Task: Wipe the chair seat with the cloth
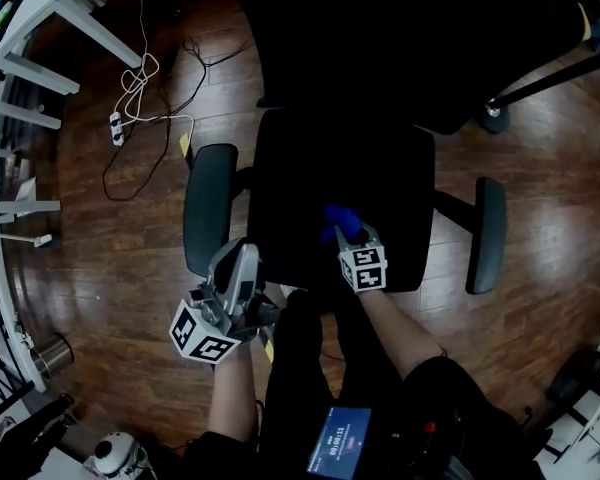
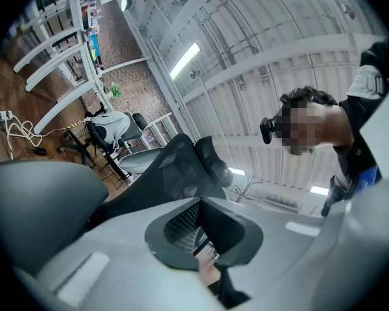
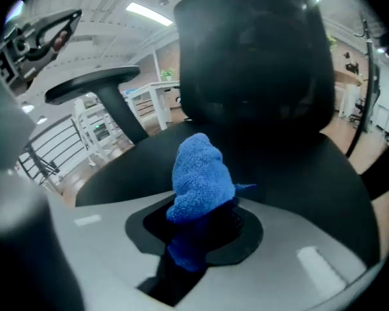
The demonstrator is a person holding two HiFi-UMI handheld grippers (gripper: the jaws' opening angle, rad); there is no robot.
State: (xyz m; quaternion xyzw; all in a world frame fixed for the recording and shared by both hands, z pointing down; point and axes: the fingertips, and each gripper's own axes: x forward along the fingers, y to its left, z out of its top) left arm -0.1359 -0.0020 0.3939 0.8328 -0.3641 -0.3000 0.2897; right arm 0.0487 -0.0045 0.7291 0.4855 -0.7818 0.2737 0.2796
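A black office chair stands in front of me, its seat (image 1: 310,178) dark and wide in the head view. My right gripper (image 1: 344,232) is over the seat's near edge, shut on a bunched blue cloth (image 1: 340,218). In the right gripper view the cloth (image 3: 198,173) sticks up out of the gripper (image 3: 194,238), with the seat (image 3: 298,173) and backrest (image 3: 253,63) beyond. My left gripper (image 1: 245,256) hangs off the seat's near left corner, below the left armrest (image 1: 209,206). Its own view tilts up at the ceiling; the gripper (image 2: 204,238) looks shut with nothing held.
The right armrest (image 1: 489,233) juts out at the right. White cables and a power strip (image 1: 130,98) lie on the wooden floor at the left, next to white desk frames (image 1: 20,78). A metal can (image 1: 52,355) stands at lower left. More chairs (image 2: 107,128) show far off.
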